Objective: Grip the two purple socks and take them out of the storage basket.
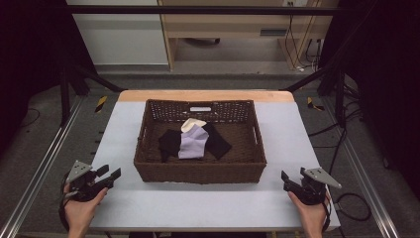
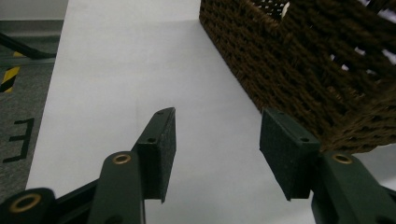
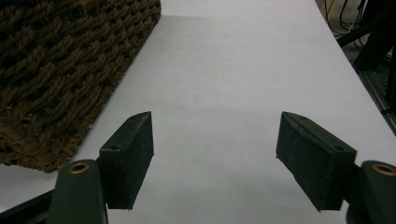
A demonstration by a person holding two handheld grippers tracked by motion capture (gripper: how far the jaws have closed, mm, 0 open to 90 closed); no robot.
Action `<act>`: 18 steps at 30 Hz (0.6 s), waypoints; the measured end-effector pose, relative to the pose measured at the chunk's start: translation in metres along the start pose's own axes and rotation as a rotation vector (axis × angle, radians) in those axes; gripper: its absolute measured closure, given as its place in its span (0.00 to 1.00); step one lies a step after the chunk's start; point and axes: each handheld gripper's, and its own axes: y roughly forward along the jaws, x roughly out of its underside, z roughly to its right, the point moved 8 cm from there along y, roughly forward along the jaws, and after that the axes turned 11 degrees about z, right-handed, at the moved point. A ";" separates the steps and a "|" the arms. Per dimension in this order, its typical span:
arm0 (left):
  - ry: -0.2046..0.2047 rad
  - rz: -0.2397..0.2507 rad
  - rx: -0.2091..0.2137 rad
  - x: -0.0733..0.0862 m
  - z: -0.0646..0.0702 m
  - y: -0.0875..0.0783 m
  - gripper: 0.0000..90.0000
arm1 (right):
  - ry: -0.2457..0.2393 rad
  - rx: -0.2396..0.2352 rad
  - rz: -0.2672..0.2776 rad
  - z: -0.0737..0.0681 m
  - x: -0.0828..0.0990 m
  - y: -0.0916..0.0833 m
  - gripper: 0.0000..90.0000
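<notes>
Socks in basket, both grippers idle at the near table edge.
Wicker basket [image 1: 200, 173] at frame centre holds a lilac sock [image 1: 192, 144], a cream one [image 1: 192, 124] and black socks [image 1: 170, 142]. Left gripper [image 1: 110, 173] lower left and right gripper [image 1: 286, 177] lower right: fingers apart, empty, clear of the basket. Judgement: no sock grasped yet; handling work all remains.

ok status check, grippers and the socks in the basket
Left hand-held gripper open, empty. Right hand-held gripper open, empty. Socks in wicker basket, untouched. Nothing in the way.
</notes>
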 end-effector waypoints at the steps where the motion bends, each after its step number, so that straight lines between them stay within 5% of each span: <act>1: -0.003 0.006 0.001 -0.001 0.001 -0.001 0.51 | -0.006 -0.001 -0.003 0.000 0.001 0.000 0.31; 15: 0.035 0.086 -0.009 -0.028 0.012 -0.008 0.48 | -0.021 -0.032 -0.003 -0.009 0.000 0.000 0.31; 18: 0.077 0.089 -0.015 -0.032 0.016 -0.009 0.47 | -0.026 -0.030 0.005 -0.010 0.000 -0.001 0.31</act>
